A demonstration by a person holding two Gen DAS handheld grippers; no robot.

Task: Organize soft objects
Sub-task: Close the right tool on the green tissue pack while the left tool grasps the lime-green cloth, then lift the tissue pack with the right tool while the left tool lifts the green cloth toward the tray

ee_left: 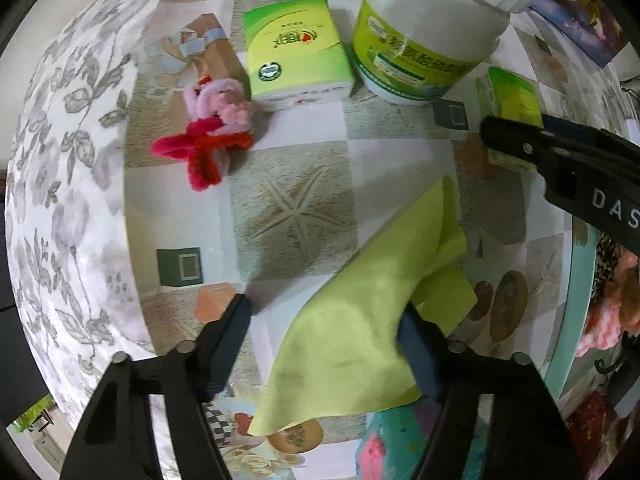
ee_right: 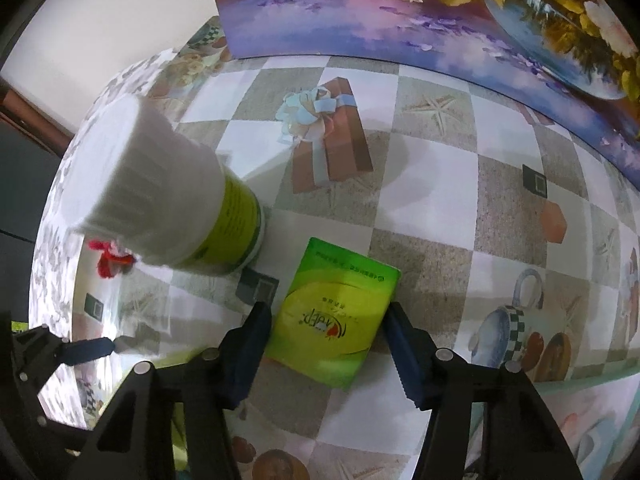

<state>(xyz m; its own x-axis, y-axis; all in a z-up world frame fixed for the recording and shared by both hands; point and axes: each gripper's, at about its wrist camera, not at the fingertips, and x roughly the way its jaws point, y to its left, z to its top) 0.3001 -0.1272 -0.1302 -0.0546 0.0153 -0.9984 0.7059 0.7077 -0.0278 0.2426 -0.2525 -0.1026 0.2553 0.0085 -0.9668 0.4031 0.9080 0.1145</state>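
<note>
Between the right gripper's spread fingers lies a tissue pack (unpinched); left fingers spread beside a green cloth.

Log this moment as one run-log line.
left gripper: open, green cloth draped over one finger | right gripper: open, straddling green tissue pack | bottle: upright on table

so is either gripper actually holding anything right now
Neither has closed on anything. The left gripper is open with the yellow-green cloth draped over one finger; the right gripper is open around the green tissue pack.
</note>
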